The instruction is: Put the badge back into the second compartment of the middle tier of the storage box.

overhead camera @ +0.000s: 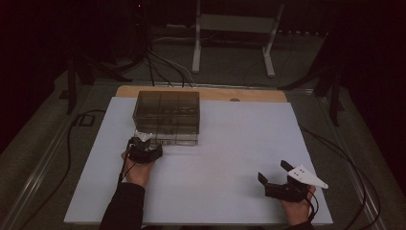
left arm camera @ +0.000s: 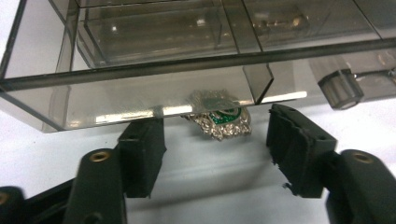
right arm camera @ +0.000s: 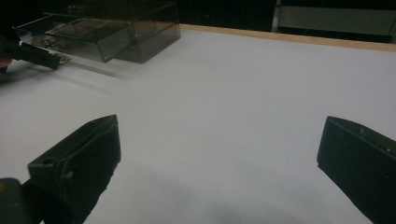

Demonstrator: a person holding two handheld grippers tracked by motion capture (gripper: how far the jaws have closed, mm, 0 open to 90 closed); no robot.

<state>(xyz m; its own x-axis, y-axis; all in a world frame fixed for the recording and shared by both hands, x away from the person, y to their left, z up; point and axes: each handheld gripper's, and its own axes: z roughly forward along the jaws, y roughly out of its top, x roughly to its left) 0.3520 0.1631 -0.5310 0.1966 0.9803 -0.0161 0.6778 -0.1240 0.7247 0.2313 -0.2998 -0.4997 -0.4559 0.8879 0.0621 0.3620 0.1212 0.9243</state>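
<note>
dark floor and cables surround a white table top (overhead camera: 230, 158), where a smoky transparent plastic drawer box (overhead camera: 167, 117) stands near the far left. the left gripper (left arm camera: 215, 144) sits right at the box's front, jaws spread moderately and holding nothing, with a small silver brooch with a green centre (left arm camera: 218, 119) lying between them, touching or partly tucked under the front edge of a pulled-out drawer (left arm camera: 140, 100). the right gripper (overhead camera: 280, 178) rests well apart near the table's near right, jaws wide and empty. the risk, as i judge it: closing now could catch the drawer lip with the brooch, or pads could skate off the bumpy metal and flick it under the box.
</note>
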